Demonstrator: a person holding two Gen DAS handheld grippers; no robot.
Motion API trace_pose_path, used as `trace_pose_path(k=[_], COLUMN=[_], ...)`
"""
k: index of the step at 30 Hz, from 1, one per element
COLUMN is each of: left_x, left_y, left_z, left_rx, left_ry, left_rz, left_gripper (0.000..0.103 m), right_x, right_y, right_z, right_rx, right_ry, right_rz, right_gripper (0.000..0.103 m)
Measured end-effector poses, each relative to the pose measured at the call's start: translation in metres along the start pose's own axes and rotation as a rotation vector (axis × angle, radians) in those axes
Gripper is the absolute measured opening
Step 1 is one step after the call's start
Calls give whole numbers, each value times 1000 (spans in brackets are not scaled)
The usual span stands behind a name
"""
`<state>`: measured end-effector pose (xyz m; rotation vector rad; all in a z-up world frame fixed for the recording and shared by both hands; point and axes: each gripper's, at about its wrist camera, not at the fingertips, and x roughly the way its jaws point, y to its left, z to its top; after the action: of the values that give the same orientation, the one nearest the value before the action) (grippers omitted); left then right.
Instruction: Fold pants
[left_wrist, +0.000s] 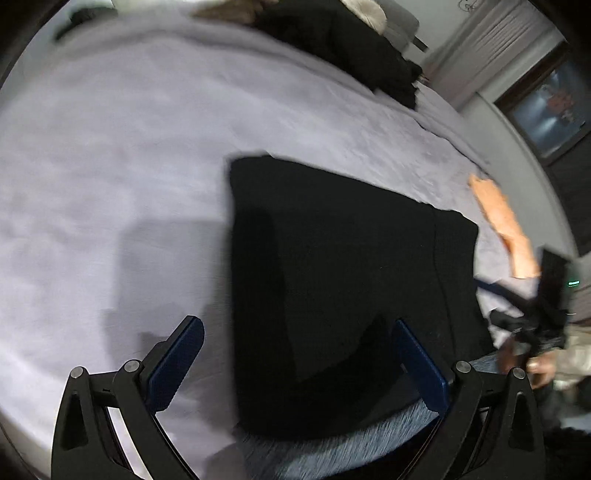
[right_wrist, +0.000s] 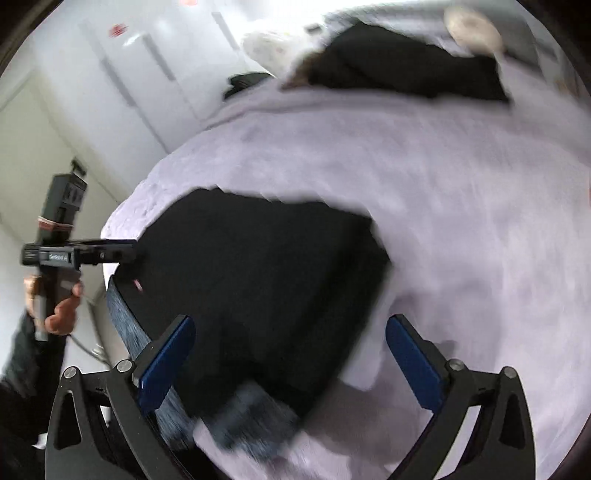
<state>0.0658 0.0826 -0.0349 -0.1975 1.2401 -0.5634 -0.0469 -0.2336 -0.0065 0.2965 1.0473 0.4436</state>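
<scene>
The left gripper (left_wrist: 295, 362) is hovering with its blue fingers (left_wrist: 177, 365) spread apart, gripping nothing, above the near edge of the pants (left_wrist: 332, 277). The black pants are lying folded into a flat block on the bed (left_wrist: 110, 147), near its front edge. The right gripper (right_wrist: 288, 363) is hanging above the pants' right corner, fingers (right_wrist: 413, 365) likewise wide apart and empty. Dark clothes (right_wrist: 399, 70) are sitting beyond the pants, at the bed's far side.

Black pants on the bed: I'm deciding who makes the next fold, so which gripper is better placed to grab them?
Probably the left. The left gripper is open with the black pants running between its fingers, while the right gripper, also open, faces mostly their edge and the lavender bedspread.
</scene>
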Motion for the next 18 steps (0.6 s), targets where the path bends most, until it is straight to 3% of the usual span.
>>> trace_pose_path(k=[2,4,5,10,12,13,16,18], left_x=[21,31,32,30,23,19,4,-1], left_y=[-4,-10,-12,-21,-29,-34,-60,-81], left_z=[5,7,8,2,0,-1,2,8], left_rx=[13,20,19,29,47,57,105,122], left_ry=[58,53,48,5,-12,-23,-62,-66], left_rz=[-52,-55,-52,-16,17,31,58,33], left_gripper=[102,102,102,99,88,84,69,67], right_x=[12,24,32,69,65,60,34,14], right_y=[-18,-21,-21,-5,12,16,9,7], right_z=[-5,-5,-2,24,26,27,31,36], right_rx=[114,150,151,136,40,13,45,40], right_ry=[27,-5,-8,17,22,16,-27,-67], right_rz=[91,234,260,238,214,195,252,237], right_gripper=[103,103,103,103,92,81,54,51])
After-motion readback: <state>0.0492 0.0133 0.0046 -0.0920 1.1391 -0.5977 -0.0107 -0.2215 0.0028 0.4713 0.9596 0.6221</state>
